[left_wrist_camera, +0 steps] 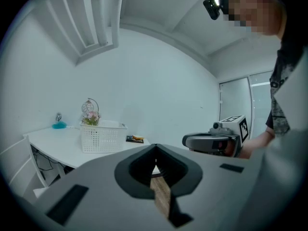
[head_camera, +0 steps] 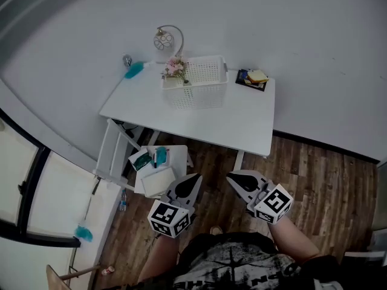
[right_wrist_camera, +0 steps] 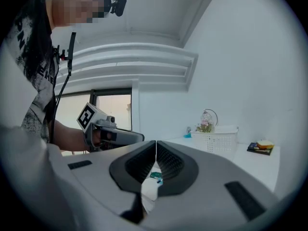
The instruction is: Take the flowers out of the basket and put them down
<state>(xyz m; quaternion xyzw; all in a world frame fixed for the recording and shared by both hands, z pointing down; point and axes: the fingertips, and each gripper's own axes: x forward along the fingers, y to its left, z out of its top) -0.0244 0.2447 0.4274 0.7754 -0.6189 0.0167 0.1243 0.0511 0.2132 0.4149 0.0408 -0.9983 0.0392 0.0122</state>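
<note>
A white perforated basket [head_camera: 202, 83] stands at the back of a white table [head_camera: 242, 122]. A small bunch of pink flowers [head_camera: 175, 69] pokes up from the basket's left end. Both grippers hang over the wooden floor in front of the table, well short of it. My left gripper [head_camera: 195, 179] is shut with nothing in it, and so is my right gripper [head_camera: 233, 177]. The left gripper view has the basket [left_wrist_camera: 103, 137] and flowers [left_wrist_camera: 90, 117] far off beyond the shut jaws of the left gripper [left_wrist_camera: 155, 150]. In the right gripper view the right gripper [right_wrist_camera: 156, 143] is shut, with the basket [right_wrist_camera: 221, 138] and flowers [right_wrist_camera: 206, 125] far beyond it.
A round wire ornament [head_camera: 164, 39] and a teal brush [head_camera: 134, 70] sit behind the basket at the table's back left. A sandwich on a dark tray [head_camera: 254, 77] lies at the back right. A low white stand with small items [head_camera: 158, 169] is by the table's front left.
</note>
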